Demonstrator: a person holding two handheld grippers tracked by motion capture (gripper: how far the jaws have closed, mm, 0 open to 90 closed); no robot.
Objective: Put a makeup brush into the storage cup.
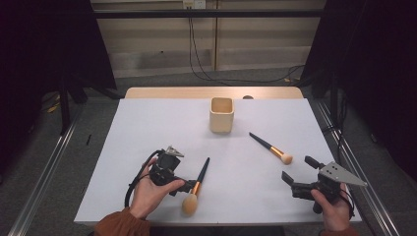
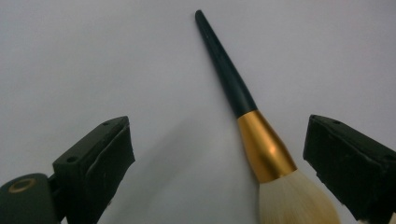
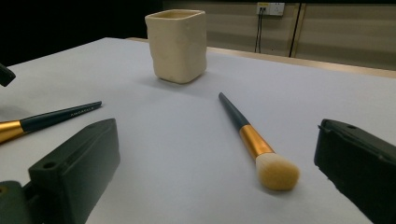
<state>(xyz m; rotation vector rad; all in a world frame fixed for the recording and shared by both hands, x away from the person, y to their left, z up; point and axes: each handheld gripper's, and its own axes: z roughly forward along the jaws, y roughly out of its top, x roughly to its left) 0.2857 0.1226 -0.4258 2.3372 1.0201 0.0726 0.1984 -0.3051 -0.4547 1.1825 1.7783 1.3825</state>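
A large makeup brush (image 1: 198, 182) with a dark handle, gold ferrule and pale bristles lies near the table's front. My left gripper (image 1: 186, 187) is right beside its ferrule. In the left gripper view the brush (image 2: 264, 142) lies between the open jaws of that gripper (image 2: 219, 135), nearer the right one, and neither pad presses it. A smaller brush (image 1: 271, 148) lies at the right, its tan head pointing toward my right gripper (image 1: 300, 169). This gripper (image 3: 219, 140) stands open just short of the small brush (image 3: 252, 140). A cream square cup (image 1: 221, 115) stands upright at the back middle.
The white tabletop (image 1: 147, 128) has bare room at the left and between the cup (image 3: 177, 44) and the brushes. A wooden strip (image 1: 162, 93) runs along its far edge. Metal rails (image 1: 46, 172) flank the table, and cables (image 1: 206, 73) lie on the floor behind.
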